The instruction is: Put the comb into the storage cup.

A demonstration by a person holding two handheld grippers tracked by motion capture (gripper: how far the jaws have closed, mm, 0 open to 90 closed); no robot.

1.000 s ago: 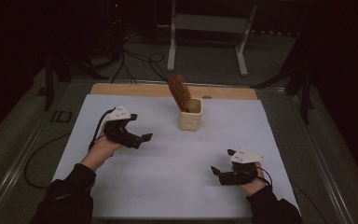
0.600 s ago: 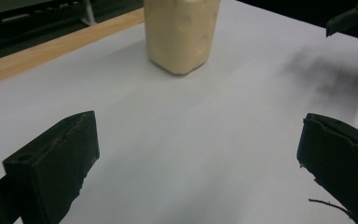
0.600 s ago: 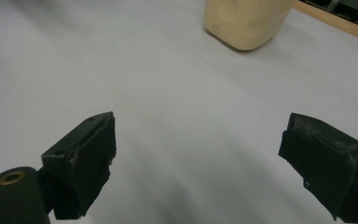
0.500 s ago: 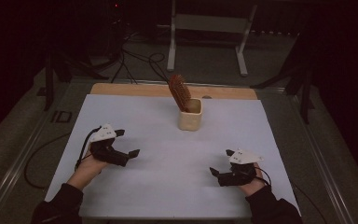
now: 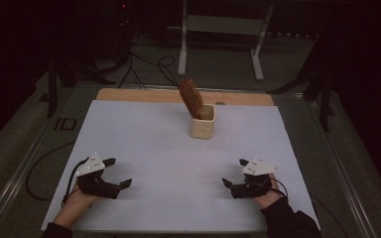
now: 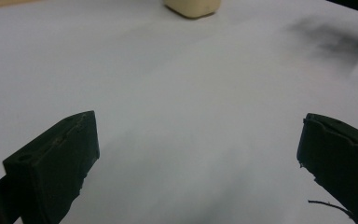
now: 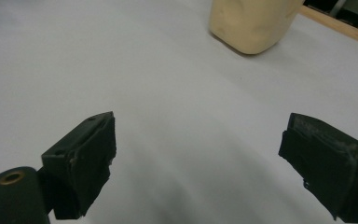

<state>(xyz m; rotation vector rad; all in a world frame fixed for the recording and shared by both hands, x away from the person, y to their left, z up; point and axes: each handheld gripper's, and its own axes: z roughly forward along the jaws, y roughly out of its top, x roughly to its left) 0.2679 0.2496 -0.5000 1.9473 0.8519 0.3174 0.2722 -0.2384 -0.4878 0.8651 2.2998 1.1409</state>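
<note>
Both grippers, left & right, sit spread wide, empty, low near table's front edge. Brush already stands in cup; prob. nothing left.

Cream cup cut off by both gripper views' top edges; brush handle hidden inside.

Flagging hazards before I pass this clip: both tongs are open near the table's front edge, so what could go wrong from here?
1. The brush leans out of the cream cup, top-heavy; a nudge might tip both.
2. The left tongs trail a cable across the white sheet, which could snag or drag it.
3. The right tongs reaching in together could collide at the cup.
</note>
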